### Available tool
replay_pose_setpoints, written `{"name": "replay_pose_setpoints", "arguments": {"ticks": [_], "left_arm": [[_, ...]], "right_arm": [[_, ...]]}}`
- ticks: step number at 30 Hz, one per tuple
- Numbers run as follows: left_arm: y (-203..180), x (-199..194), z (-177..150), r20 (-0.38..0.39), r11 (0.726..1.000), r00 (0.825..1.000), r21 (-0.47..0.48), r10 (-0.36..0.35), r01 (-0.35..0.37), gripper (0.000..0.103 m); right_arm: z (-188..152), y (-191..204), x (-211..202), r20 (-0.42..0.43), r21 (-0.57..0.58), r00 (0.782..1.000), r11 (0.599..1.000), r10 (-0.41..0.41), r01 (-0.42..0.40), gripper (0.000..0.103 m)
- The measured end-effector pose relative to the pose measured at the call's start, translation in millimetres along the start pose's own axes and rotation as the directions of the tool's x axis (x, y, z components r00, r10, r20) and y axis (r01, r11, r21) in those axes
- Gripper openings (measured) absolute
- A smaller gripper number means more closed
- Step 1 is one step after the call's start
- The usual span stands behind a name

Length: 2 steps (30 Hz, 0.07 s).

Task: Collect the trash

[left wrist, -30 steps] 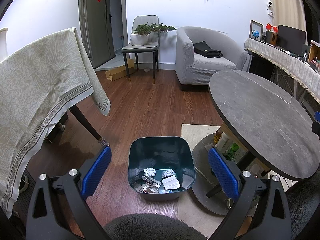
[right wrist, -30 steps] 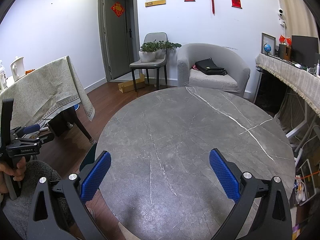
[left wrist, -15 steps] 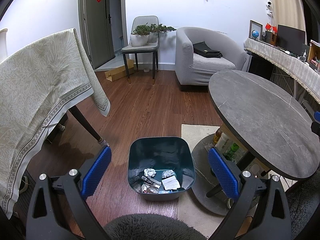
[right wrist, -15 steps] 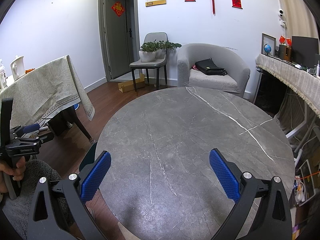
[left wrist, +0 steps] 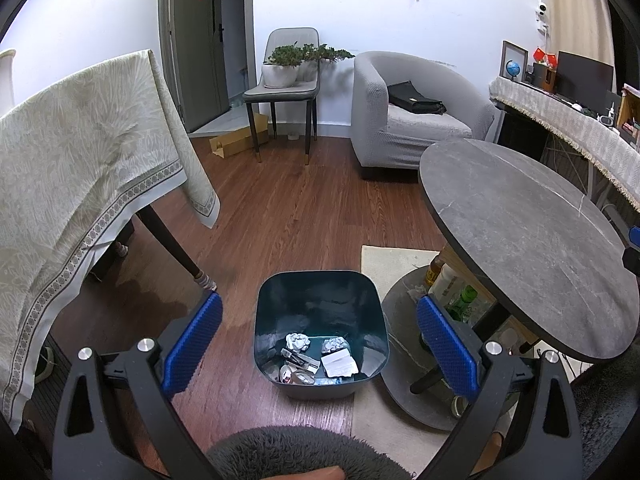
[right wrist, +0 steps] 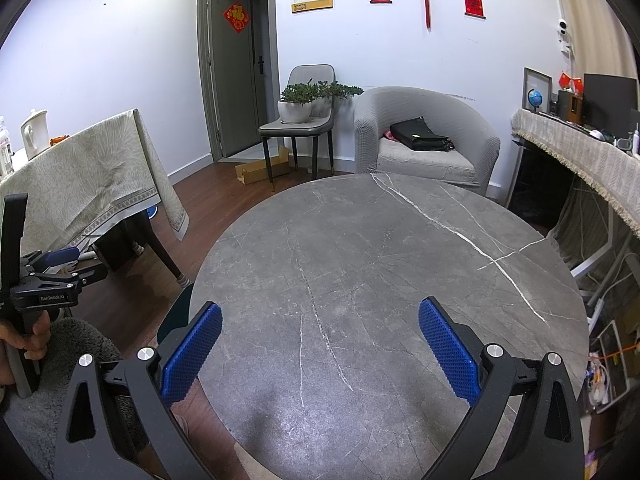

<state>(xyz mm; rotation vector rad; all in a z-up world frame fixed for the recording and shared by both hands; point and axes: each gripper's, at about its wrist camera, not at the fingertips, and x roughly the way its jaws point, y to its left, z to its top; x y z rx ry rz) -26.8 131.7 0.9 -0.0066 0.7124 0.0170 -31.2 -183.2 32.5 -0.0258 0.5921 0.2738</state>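
Observation:
A dark teal trash bin (left wrist: 320, 280) stands on the wood floor beside the round grey table (left wrist: 520, 220). Inside it lie crumpled paper balls (left wrist: 298, 342), a white slip (left wrist: 340, 364) and small wrappers. My left gripper (left wrist: 318, 342) is open and empty, held above the bin. My right gripper (right wrist: 320, 350) is open and empty above the bare round table top (right wrist: 380, 260). The left gripper also shows in the right wrist view (right wrist: 48, 284) at the far left, with a hand on it.
A cloth-covered table (left wrist: 80, 168) stands at the left. Bottles (left wrist: 460, 292) sit on the round table's lower shelf. A grey armchair (left wrist: 408, 120) with a black bag, a chair with potted plants (left wrist: 288, 80) and a cardboard box (left wrist: 240, 142) stand at the back.

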Motion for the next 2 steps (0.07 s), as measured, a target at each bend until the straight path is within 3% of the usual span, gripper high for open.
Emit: {"name": "replay_pose_setpoints", "arguments": {"ticks": [2], "left_arm": [[-0.6, 0.2, 0.3, -0.001, 1.000, 1.000, 0.002, 0.001, -0.001, 0.099]], "right_arm": [[-0.1, -0.2, -0.1, 0.000, 0.000, 1.000, 1.000, 0.000, 0.000, 0.100]]}}
